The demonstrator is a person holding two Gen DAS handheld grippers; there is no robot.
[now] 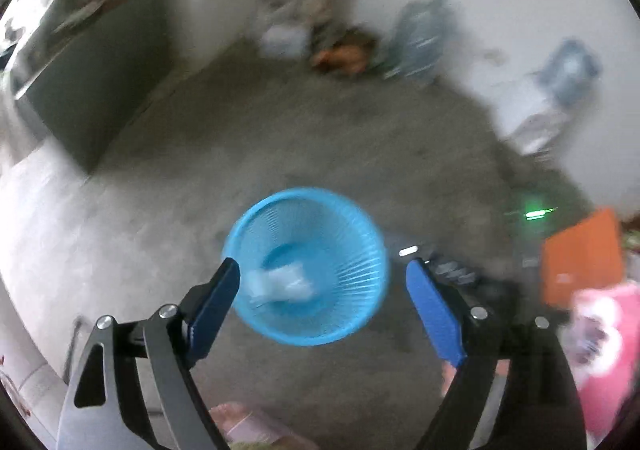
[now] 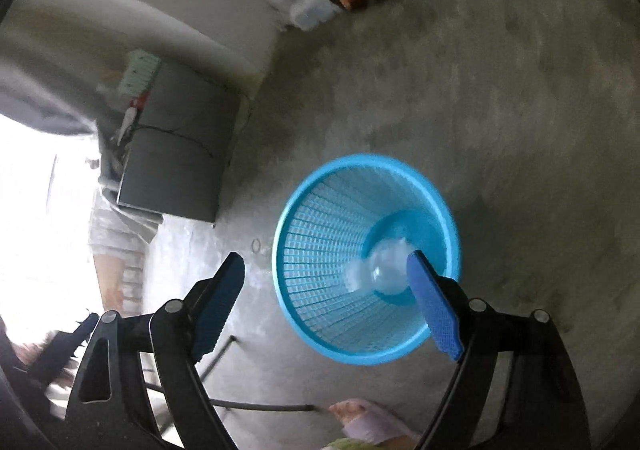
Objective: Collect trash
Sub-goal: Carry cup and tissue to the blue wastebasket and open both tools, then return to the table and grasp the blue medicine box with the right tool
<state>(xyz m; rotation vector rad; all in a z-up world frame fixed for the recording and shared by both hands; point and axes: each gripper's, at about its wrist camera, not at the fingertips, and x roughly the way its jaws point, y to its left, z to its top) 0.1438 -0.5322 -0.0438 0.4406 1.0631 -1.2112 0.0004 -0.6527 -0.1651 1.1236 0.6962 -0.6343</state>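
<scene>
The basket [image 1: 306, 266] stands on the floor [image 1: 300, 138] below both tools, with pale crumpled trash [image 1: 280, 284] and a clear piece [image 2: 380, 270] lying in its bottom. The risk, as I judge it, is a light basket tipping if a finger clips its rim, or more litter missing the mouth. The left hand-held gripper [image 1: 322, 270] stands wide and empty; the right hand-held gripper [image 2: 326, 264] is likewise wide, holding nothing.
</scene>
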